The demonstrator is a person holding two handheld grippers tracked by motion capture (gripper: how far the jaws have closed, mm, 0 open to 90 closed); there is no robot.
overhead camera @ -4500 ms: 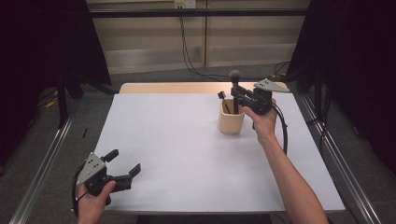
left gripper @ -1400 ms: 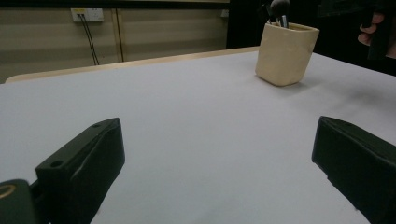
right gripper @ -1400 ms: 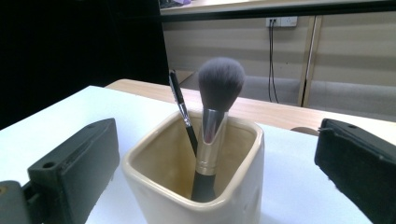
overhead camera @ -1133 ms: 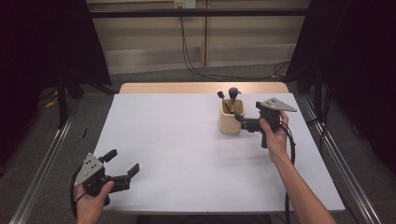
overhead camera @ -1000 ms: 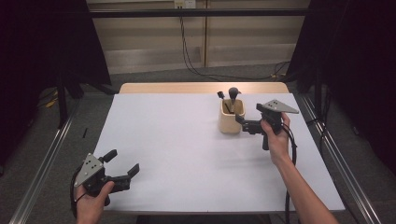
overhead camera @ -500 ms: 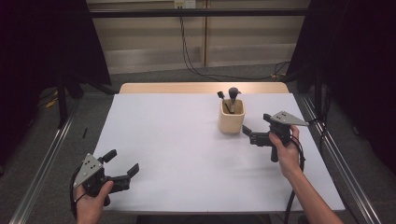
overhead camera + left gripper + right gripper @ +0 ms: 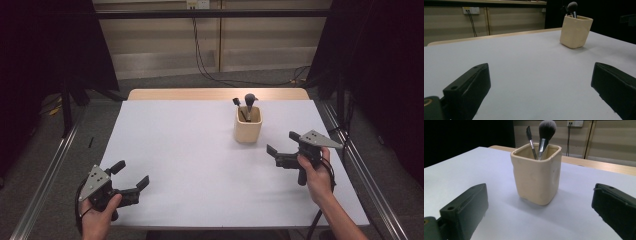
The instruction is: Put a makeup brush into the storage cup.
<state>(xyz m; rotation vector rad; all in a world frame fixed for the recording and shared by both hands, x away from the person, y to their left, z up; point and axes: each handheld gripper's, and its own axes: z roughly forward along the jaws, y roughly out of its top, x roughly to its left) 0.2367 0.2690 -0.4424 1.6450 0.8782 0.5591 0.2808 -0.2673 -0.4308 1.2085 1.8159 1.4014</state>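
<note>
Since the earlier frames, the right gripper (image 7: pixel 283 147) had drawn back from the cream square ceramic cup (image 7: pixel 248 124), where it had hovered over the rim, and had come down toward the person's side of the white table (image 7: pixel 190 165). It sat near the cup, on the cup's right and nearer the person, with its jaws spread wide and pointed at the cup, holding nothing. In the right gripper view the cup (image 7: pixel 536 175) stood upright between the two parted black jaws, apart from both.

Two makeup brushes stood in the cup: a round fluffy dark-bristled brush with a silver ferrule (image 7: pixel 545 135) and, just beside it, a thin black flat-tipped brush (image 7: pixel 530 138), both leaning a little and rising above the rim. From above they showed at the cup's far side (image 7: pixel 249 100) (image 7: pixel 236 102).

The left gripper (image 7: pixel 131 174) had stayed where it was, well apart from the cup, at the table's near left corner, held in the person's left hand (image 7: pixel 97 217). Its jaws were also spread and empty. In the left gripper view the cup (image 7: pixel 575 31) stood far off, beyond the right jaw.
</note>
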